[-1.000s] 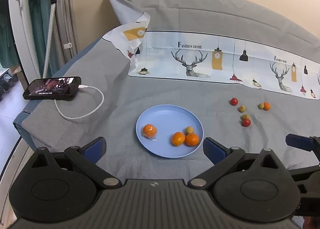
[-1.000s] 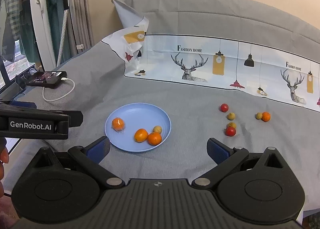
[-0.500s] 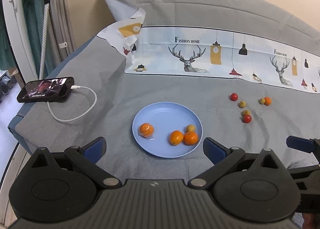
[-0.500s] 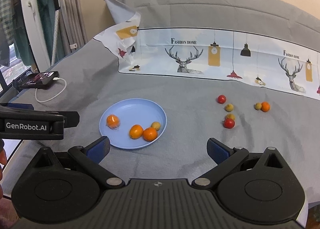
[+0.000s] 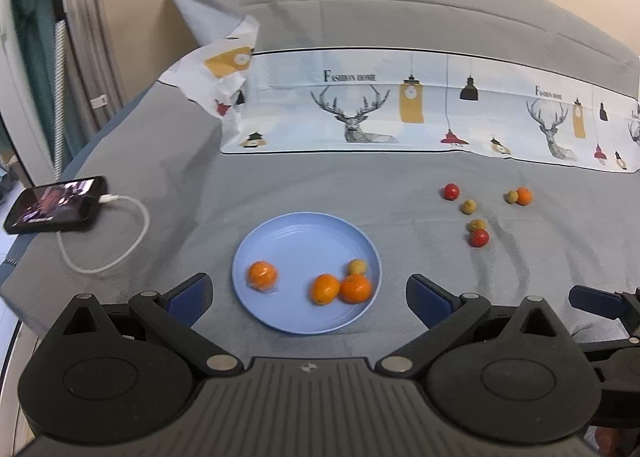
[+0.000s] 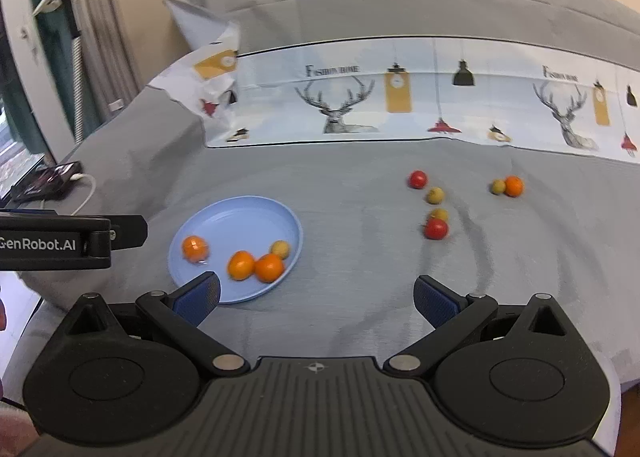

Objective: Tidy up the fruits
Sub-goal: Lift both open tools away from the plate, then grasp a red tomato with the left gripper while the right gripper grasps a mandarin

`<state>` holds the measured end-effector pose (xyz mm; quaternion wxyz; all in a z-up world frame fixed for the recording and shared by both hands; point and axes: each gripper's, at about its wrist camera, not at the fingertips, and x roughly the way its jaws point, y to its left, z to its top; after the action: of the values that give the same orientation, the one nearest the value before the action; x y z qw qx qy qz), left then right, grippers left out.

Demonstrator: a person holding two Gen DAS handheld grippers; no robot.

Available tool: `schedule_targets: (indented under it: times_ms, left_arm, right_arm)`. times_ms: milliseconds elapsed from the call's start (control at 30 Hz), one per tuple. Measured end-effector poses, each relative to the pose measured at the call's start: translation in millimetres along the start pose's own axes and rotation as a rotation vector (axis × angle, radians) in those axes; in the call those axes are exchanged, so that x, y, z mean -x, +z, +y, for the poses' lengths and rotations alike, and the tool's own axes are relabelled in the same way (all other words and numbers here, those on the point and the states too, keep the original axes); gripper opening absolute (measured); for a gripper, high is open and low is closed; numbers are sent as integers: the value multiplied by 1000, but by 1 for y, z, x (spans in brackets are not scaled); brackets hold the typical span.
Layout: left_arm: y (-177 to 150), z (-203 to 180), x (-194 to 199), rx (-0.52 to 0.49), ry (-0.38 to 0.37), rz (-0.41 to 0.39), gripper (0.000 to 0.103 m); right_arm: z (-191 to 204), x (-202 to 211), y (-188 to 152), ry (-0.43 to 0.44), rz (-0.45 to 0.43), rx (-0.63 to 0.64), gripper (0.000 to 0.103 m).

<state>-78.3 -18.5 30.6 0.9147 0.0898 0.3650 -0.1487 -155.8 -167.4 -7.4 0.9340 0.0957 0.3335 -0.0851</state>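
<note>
A blue plate (image 5: 304,241) (image 6: 240,217) lies on the grey bed cover. It holds three orange fruits, one wrapped (image 5: 262,274), and a small yellow-green fruit (image 5: 357,267). Loose fruits lie to its right: two red ones (image 6: 417,179) (image 6: 436,228), yellow-green ones (image 6: 435,195) and an orange one (image 6: 513,186). My left gripper (image 5: 310,295) is open and empty just short of the plate. My right gripper (image 6: 316,295) is open and empty, in front of the gap between plate and loose fruits.
A phone (image 5: 54,204) on a white cable (image 5: 120,245) lies at the bed's left edge. A printed pillowcase (image 5: 400,113) and grey pillow (image 5: 400,17) lie at the back. A clothes rack (image 6: 72,37) stands at the left.
Both grippers have moved forward toward the bed, so plate and fruits look closer and lower in view. The right view has shifted right. Both stay open.
</note>
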Motion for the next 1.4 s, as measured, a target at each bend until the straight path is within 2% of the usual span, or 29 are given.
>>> schedule_targets:
  times_ms: [500, 767, 833, 967, 1200, 1333, 1400]
  left_arm:
    - [30, -61, -45, -74, -64, 39, 103]
    - [56, -111, -115, -120, -136, 113, 103]
    - [61, -132, -140, -149, -179, 134, 103]
    - [63, -174, -191, -193, -238, 170, 103]
    - [51, -241, -272, -301, -291, 235, 103]
    - [47, -256, -306, -290, -291, 283, 102]
    - [46, -256, -314, -259, -306, 290, 96]
  right_arm:
    - [-63, -17, 8, -96, -12, -105, 102]
    - [-136, -44, 21, -224, -46, -165, 102]
    - [-159, -57, 26, -266, -58, -174, 102]
    - [-207, -98, 39, -341, -81, -144, 102]
    - [-276, -203, 66, -384, -68, -52, 102]
    - [-295, -264, 70, -379, 9, 19, 102]
    - [-301, -289, 69, -387, 52, 36, 100]
